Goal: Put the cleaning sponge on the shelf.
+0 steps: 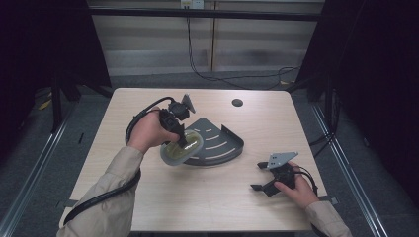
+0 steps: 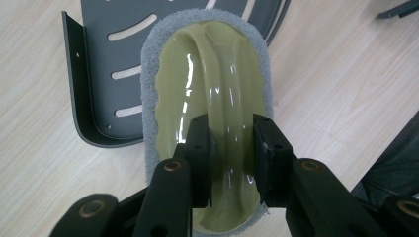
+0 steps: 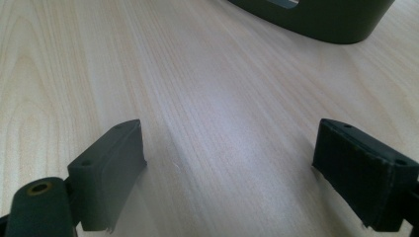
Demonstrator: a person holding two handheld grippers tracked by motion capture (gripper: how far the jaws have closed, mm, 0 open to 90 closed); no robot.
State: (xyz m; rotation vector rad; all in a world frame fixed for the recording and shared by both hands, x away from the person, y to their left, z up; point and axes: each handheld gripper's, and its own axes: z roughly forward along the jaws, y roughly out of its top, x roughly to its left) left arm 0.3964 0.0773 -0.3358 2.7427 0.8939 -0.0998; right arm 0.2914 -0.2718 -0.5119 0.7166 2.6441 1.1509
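Observation:
A scrubber (image 2: 212,74) with a glossy olive-green handle and a grey pad is held in my left gripper (image 2: 231,143). The jaws are shut on the raised ridge of its handle. In the high view the scrubber (image 1: 174,153) hangs tilted over the front left edge of a dark grey slotted corner rack (image 1: 217,143), with the left gripper (image 1: 184,140) pointing down at it. The rack (image 2: 106,59) lies flat on the table behind the scrubber. My right gripper (image 1: 257,176) rests on the table at the right, open with nothing between its jaws (image 3: 230,163).
The light wooden table (image 1: 207,197) has a round cable hole (image 1: 237,102) near its far edge. The rack's curved wall (image 3: 321,19) stands ahead of the right gripper. Dark frames and rails flank the table, and cables trail on the floor behind it.

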